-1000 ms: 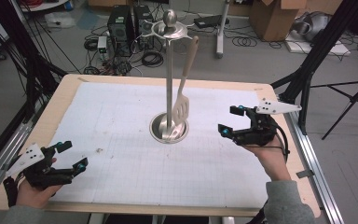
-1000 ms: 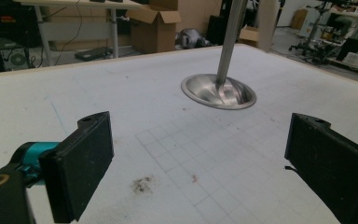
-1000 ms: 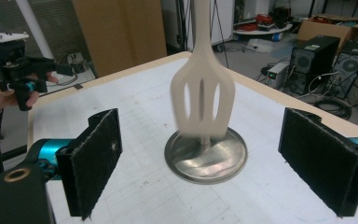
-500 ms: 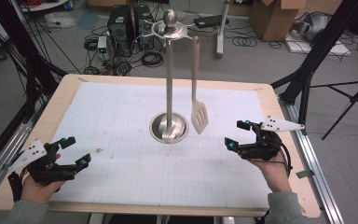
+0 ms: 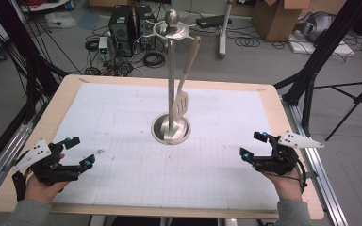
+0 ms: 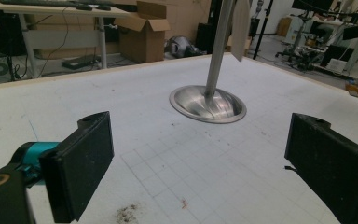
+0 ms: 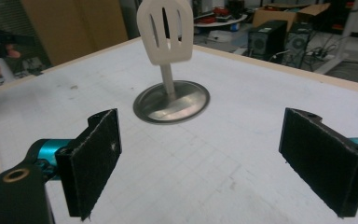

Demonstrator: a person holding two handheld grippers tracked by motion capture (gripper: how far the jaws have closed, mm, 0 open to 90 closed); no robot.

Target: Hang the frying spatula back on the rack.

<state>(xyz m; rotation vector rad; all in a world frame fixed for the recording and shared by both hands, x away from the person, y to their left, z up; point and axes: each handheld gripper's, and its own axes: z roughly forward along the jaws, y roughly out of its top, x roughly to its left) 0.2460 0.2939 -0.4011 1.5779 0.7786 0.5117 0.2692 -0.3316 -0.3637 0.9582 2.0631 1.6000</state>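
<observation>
Table: wooden rim, white gridded sheet on top.
Computer towers: on the floor behind the table, cables around them.
Cardboard box: far right, open.
Tripod: right of the table.

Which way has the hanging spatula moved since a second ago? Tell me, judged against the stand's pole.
Yes. The spatula swung: half a second ago its blade hung clear to the right of the pole; now it has swung back left, against the pole above the base.

The slotted plastic spatula is cream. The round-based metal stand is silver. The gridded table mat is white with faint grey lines.
</observation>
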